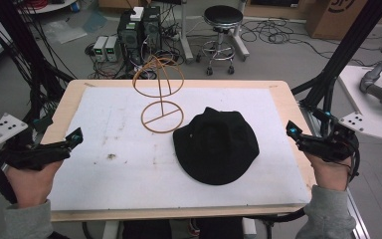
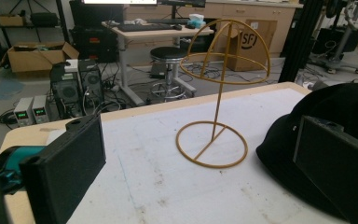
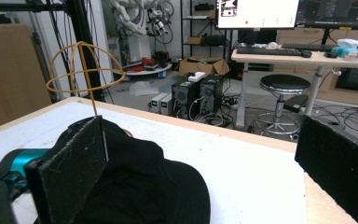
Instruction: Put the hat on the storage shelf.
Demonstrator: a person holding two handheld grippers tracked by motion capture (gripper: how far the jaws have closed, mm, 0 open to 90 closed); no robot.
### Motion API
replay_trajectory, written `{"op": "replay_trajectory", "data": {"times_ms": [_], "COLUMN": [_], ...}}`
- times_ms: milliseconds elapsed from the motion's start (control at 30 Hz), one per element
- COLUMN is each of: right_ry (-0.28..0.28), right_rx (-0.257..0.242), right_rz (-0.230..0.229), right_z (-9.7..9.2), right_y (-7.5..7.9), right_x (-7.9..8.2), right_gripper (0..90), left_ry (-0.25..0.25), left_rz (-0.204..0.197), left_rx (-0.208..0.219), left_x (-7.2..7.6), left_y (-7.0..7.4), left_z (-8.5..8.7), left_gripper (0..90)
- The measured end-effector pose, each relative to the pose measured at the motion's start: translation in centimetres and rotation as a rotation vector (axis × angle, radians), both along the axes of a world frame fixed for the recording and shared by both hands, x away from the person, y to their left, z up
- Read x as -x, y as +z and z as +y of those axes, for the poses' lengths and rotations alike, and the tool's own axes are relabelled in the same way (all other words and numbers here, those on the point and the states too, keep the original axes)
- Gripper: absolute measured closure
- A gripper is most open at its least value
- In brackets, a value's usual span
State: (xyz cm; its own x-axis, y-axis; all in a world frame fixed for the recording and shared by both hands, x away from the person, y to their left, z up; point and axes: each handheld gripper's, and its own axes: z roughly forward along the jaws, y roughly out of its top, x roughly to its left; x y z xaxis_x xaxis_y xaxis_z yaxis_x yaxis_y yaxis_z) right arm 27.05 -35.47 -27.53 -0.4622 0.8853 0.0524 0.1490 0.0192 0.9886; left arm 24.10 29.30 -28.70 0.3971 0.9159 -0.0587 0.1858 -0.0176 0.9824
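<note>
A black hat (image 1: 216, 145) lies flat on the white mat (image 1: 129, 164) of the table (image 1: 278, 92), just right of centre in the high view, soft and crumpled at the crown with its brim toward six o'clock. At its ten o'clock stands a gold wire hat stand (image 1: 159, 94), its ring base near the hat's edge; whether they touch is unclear. The high view gives the whole outline of the hat, while the left gripper view shows the stand's domed top and cross-braced base entire (image 2: 216, 93), with the hat (image 2: 326, 107) cut off behind a jaw. In the right gripper view the hat (image 3: 144, 186) hides the stand's base. The left claw (image 1: 74, 137) hovers at the mat's nine o'clock edge, the right claw (image 1: 292, 130) at three o'clock; both gape wide, holding nothing.
</note>
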Motion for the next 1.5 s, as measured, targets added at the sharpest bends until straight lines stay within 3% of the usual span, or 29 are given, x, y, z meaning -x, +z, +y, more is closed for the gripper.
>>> {"op": "replay_trajectory", "data": {"times_ms": [400,767,967,1067,1500], "right_ry": [0.015,0.093,0.148,0.212,0.273], "right_rx": [0.008,0.05,0.078,0.075,0.139], "right_rz": [0.002,0.023,0.04,0.024,0.039], "right_z": [-0.3,0.9,2.6,4.0,7.8], "right_y": [0.0,-0.4,-0.7,-1.1,-2.0], "right_x": [0.0,-1.2,-2.3,-3.2,-6.2], "right_gripper": [1.8,1.8,1.8,1.8,1.8], "left_ry": [-0.006,-0.01,-0.003,0.0,0.03], "left_rz": [0.021,0.031,0.037,0.039,0.035], "left_rx": [-0.001,0.007,0.005,0.022,0.011], "left_x": [-0.2,0.0,0.6,1.1,4.1], "left_y": [-0.2,-0.5,-0.7,-0.8,-0.9], "left_z": [0.1,0.4,0.9,1.3,3.2], "left_gripper": [2.4,2.4,2.4,2.4,2.4]}}
